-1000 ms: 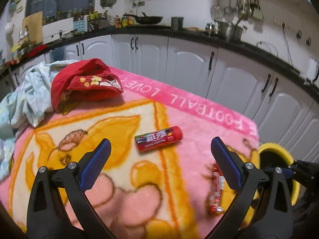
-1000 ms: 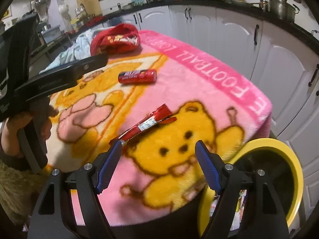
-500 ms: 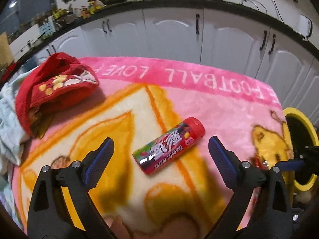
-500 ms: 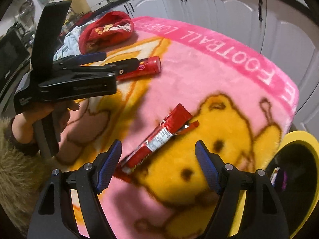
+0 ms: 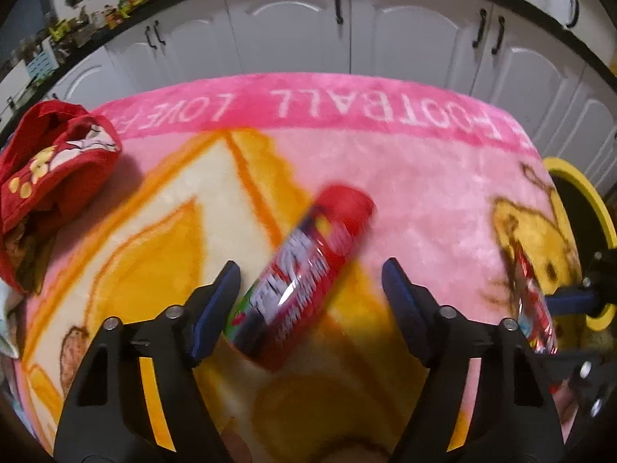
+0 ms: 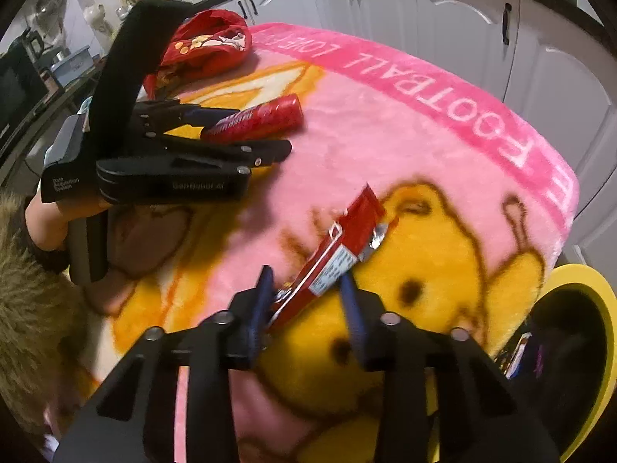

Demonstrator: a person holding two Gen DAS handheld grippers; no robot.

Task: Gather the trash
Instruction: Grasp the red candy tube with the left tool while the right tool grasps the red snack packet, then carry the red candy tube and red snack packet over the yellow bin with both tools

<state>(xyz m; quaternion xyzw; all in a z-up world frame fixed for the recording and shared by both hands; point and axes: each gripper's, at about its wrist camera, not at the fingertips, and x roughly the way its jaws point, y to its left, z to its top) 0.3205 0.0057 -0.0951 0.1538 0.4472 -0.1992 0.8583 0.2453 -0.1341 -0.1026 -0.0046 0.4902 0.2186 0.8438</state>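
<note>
A red candy tube (image 5: 304,270) lies slantwise on the pink cartoon blanket (image 5: 424,193). My left gripper (image 5: 310,264) straddles it with its jaws closing; the left pad is at the tube's lower end and the right pad stands clear of it. In the right wrist view the same tube (image 6: 258,119) sits between the left gripper's (image 6: 250,135) fingers. A red snack wrapper (image 6: 347,231) runs diagonally between the pads of my right gripper (image 6: 305,274), which is closing and touches it on both sides. The wrapper (image 5: 534,301) also shows at the right edge of the left wrist view.
A yellow-rimmed bin (image 6: 578,274) with trash inside stands off the blanket's right corner, its rim (image 5: 578,181) visible from the left too. A red embroidered cloth (image 5: 50,166) lies at the far left. White cabinets (image 5: 347,38) run behind.
Both grippers came down onto the blanket and narrowed. The left one moved over the tube, which is now between its fingers. The right one's pads closed onto the wrapper.
</note>
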